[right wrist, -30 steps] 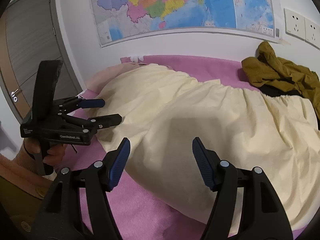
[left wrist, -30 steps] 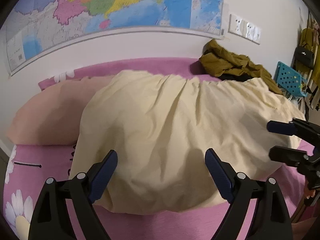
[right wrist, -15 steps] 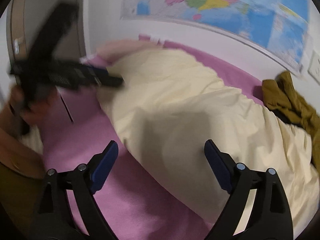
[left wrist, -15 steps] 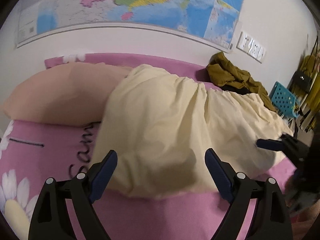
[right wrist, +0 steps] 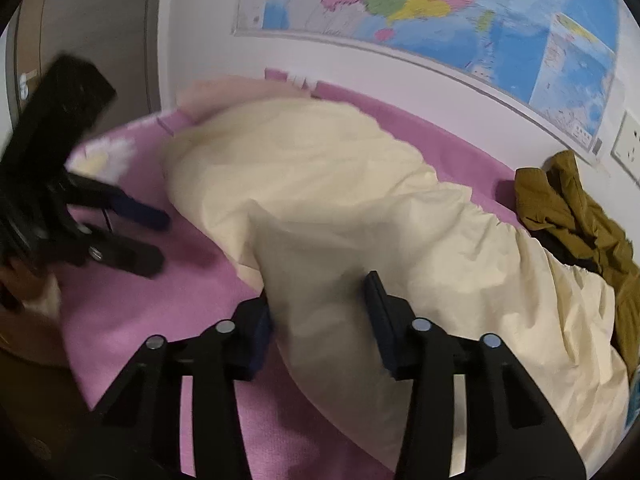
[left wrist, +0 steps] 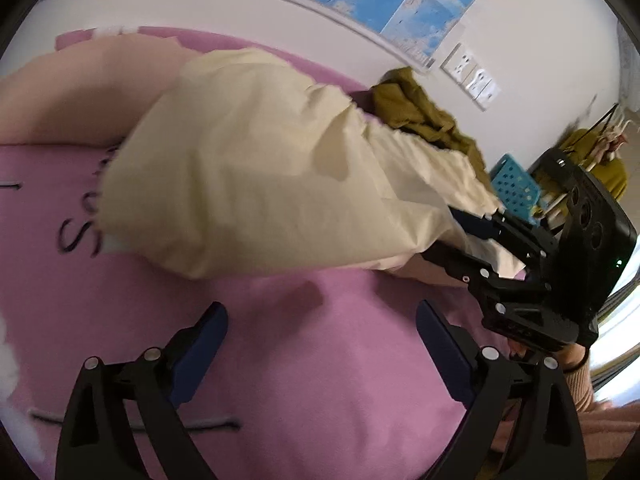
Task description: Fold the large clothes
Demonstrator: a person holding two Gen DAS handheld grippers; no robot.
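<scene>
A large cream-yellow garment [left wrist: 264, 176] lies spread across a pink bed [left wrist: 320, 360]; it also shows in the right wrist view [right wrist: 360, 216]. My left gripper [left wrist: 320, 320] is open and empty above bare pink sheet, short of the garment's near edge. My right gripper [right wrist: 318, 300] has its jaws partly closed around the garment's near edge, with cloth between them. In the left wrist view the right gripper [left wrist: 448, 236] sits at the garment's right edge. In the right wrist view the left gripper [right wrist: 156, 240] hovers open at the left.
An olive-green garment [right wrist: 572, 216] lies bunched at the far right of the bed near the wall. A peach pillow [left wrist: 80, 92] lies at the bed's left end. A map [right wrist: 440, 12] hangs on the wall. A blue perforated basket [left wrist: 516, 192] stands beyond the bed.
Both grippers have dropped toward the bed. The left has pulled back over bare sheet. The right has moved onto the garment's near edge and its jaws have narrowed around the cloth.
</scene>
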